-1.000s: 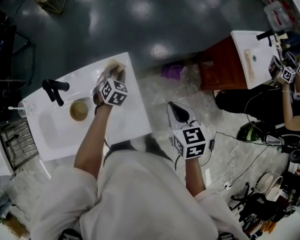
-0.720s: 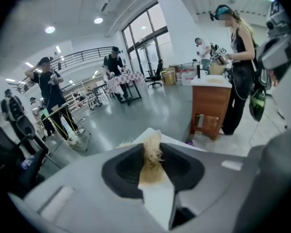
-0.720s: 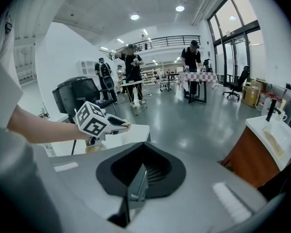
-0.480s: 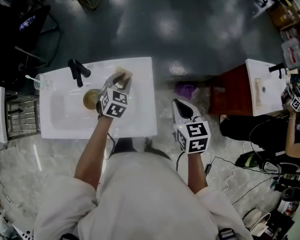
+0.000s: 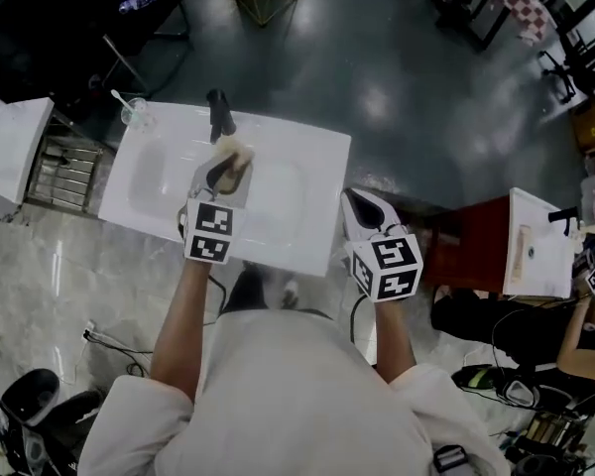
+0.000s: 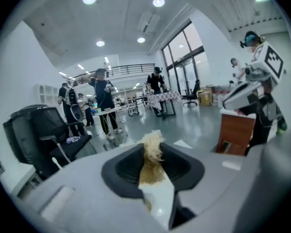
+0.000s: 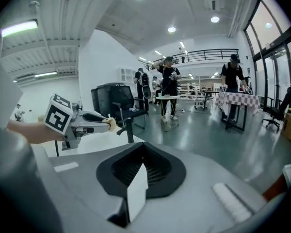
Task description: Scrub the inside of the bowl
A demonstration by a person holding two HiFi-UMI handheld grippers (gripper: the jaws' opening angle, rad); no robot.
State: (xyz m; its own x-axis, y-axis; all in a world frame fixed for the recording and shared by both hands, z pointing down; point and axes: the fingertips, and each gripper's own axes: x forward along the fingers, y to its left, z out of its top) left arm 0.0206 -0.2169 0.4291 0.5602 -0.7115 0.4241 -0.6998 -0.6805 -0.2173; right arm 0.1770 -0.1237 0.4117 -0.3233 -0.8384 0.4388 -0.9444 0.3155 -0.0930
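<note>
A tan fibrous scrubber [image 5: 236,150] is clamped at the tip of my left gripper [image 5: 231,159], which hovers over the white sink [image 5: 288,201] just in front of the black faucet [image 5: 218,115]. In the left gripper view the scrubber [image 6: 152,152] sticks up between the jaws, which point level into the room. The bowl does not show in any view; it may lie under the left gripper. My right gripper [image 5: 355,204] is shut and empty, off the sink's right edge. In the right gripper view its jaws [image 7: 141,171] are together, and the left gripper [image 7: 99,122] shows at the left.
A clear cup [image 5: 134,114] with a stick in it stands at the sink's back left corner. A metal rack [image 5: 64,172] sits left of the sink. A red-brown cabinet [image 5: 481,241] with a second white sink [image 5: 540,246] stands to the right. People stand farther off.
The head view has swung across the room. The left gripper with the scrubber has moved from the counter's right part toward the faucet, and the brown bowl is no longer visible. The right gripper stays shut.
</note>
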